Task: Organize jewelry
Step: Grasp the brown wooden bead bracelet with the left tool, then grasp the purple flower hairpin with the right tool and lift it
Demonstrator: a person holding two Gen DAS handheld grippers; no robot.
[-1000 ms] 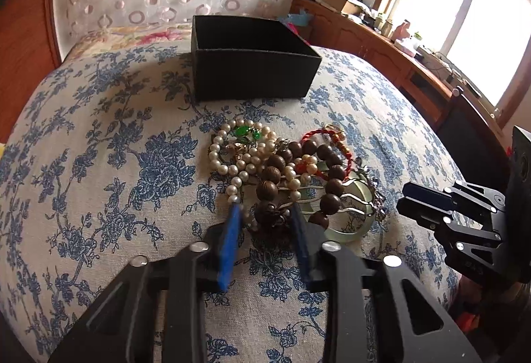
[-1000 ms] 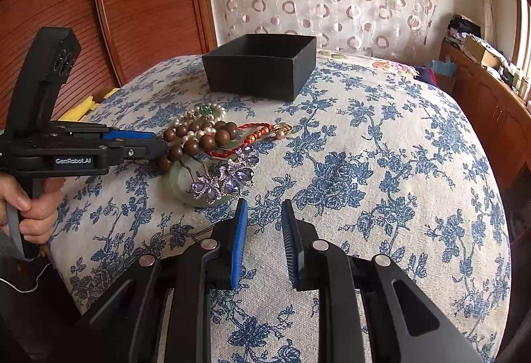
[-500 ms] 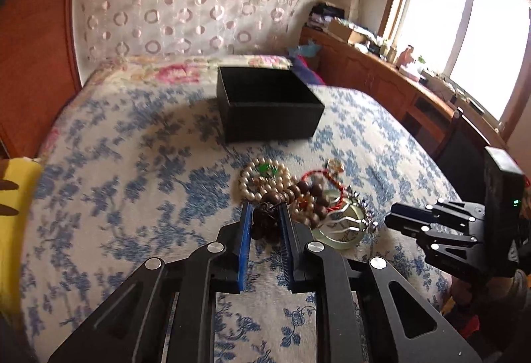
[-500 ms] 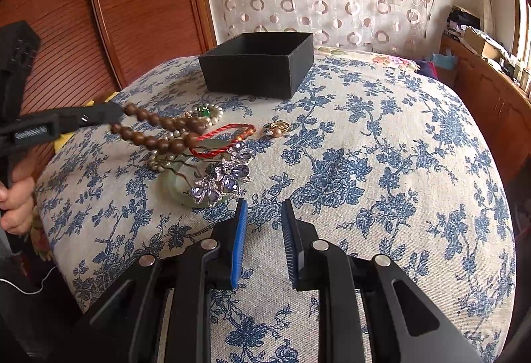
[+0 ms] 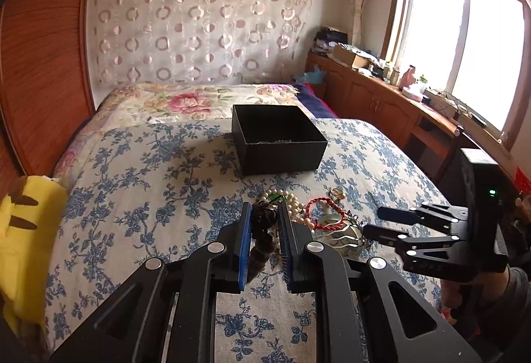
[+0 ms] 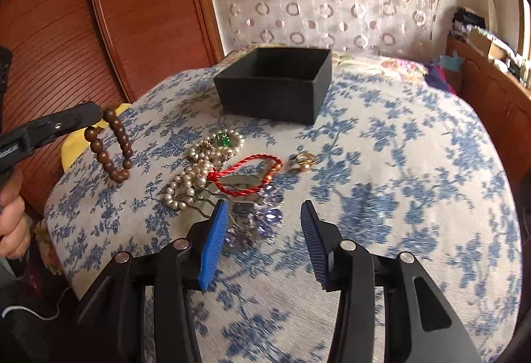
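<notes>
My left gripper [image 5: 263, 213] is shut on a brown wooden bead bracelet [image 5: 262, 236] and holds it in the air above the bed; the bracelet also hangs in the right wrist view [image 6: 111, 147]. My right gripper [image 6: 264, 217] is open and empty over a purple crystal brooch [image 6: 262, 220]. A jewelry pile lies on the floral bedspread: a pearl necklace [image 6: 195, 173] with a green stone, a red cord bracelet [image 6: 249, 173], a gold ring [image 6: 303, 160], and a pale bangle [image 5: 345, 240]. An open black box [image 6: 275, 84] stands behind the pile, also in the left wrist view [image 5: 277, 138].
A yellow plush toy [image 5: 23, 230] lies at the bed's left edge. A wooden headboard panel [image 6: 66, 14] stands on the left. A wooden cabinet [image 5: 381, 97] with clutter runs under the window on the right.
My left gripper has lifted the wooden bead bracelet off the pile and drawn back. My right gripper has opened wide and moved in over the purple brooch.
</notes>
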